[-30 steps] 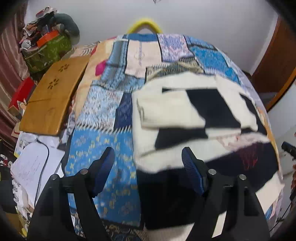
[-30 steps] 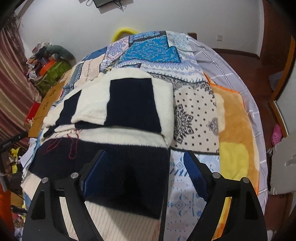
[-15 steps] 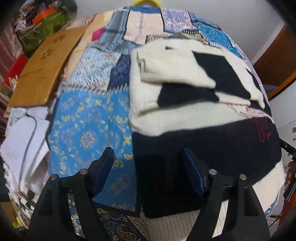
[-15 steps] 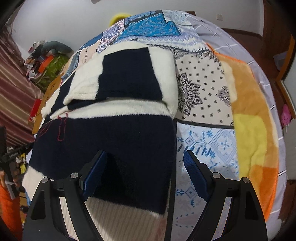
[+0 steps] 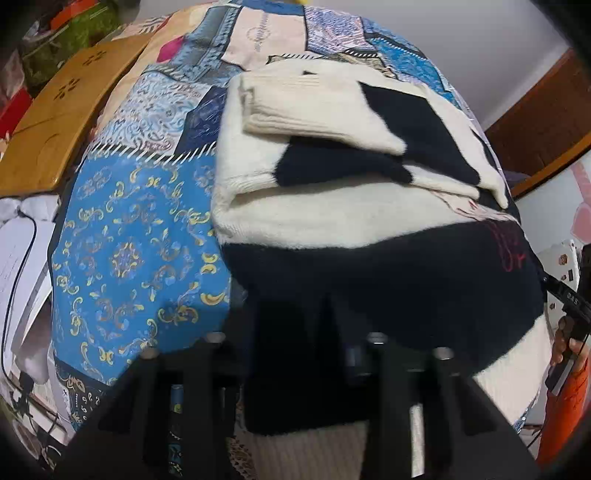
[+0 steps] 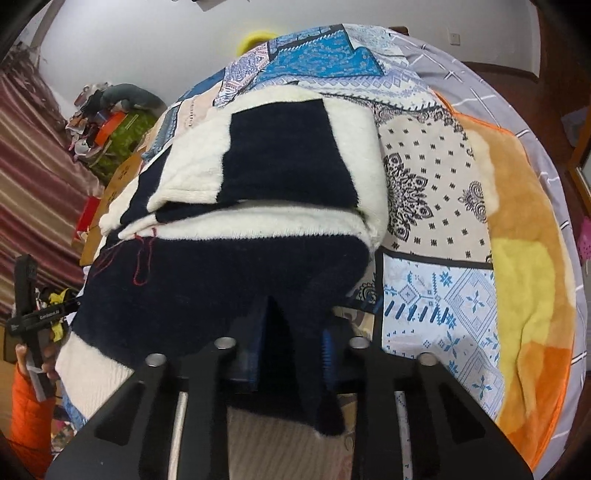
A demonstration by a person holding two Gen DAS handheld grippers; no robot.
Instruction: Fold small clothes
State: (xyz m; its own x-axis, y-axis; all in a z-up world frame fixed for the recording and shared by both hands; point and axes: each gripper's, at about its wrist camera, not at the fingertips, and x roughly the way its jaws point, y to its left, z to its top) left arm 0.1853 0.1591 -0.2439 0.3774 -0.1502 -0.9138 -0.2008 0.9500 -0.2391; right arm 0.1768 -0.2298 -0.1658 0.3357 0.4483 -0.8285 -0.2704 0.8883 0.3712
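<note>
Both the left gripper (image 5: 291, 332) and the right gripper (image 6: 291, 332) have just been closing and now pinch the sweater's (image 5: 369, 273) near hem corners; its folded sleeves lie beyond them, farther up the patchwork bedspread (image 5: 136, 236).

Small white lettering runs along the black bar (image 6: 44, 316) of the other gripper, left of the tool in the right wrist view; it is too small to read surely. Pale print on a quilt patch (image 5: 260, 31) stays illegible.
</note>
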